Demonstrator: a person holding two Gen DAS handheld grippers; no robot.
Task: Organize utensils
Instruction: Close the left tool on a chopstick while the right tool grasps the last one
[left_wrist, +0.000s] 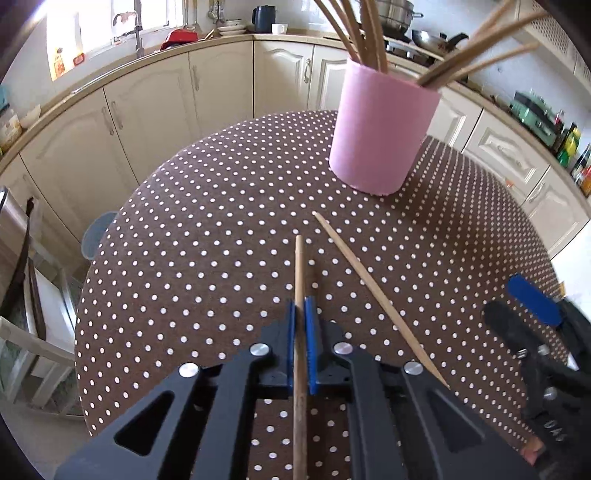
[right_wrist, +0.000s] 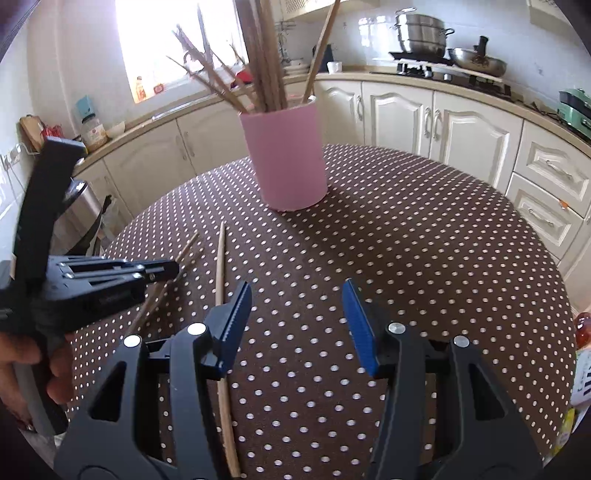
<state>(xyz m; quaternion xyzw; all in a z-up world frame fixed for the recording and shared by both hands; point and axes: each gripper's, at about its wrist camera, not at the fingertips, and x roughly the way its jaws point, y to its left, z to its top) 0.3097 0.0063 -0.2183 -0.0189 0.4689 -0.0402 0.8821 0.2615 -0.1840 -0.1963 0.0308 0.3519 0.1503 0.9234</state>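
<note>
Left wrist view, chopstick (left_wrist: 300, 295) clamped in left hand-held gripper (left_wrist: 302, 325), pointing forward

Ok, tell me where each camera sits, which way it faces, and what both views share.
Left wrist: rides the left gripper, facing the pink holder; its pads are shut on a chopstick, and the right gripper shows at right.
Right wrist: rides the open right gripper, facing the same holder; the left gripper and hand show at left.
Shared: holder, loose chopstick, polka-dot tablecloth.

bright daylight blows out the window (right_wrist: 155, 48); fisheye edges curve, corners vignette dark.
</note>
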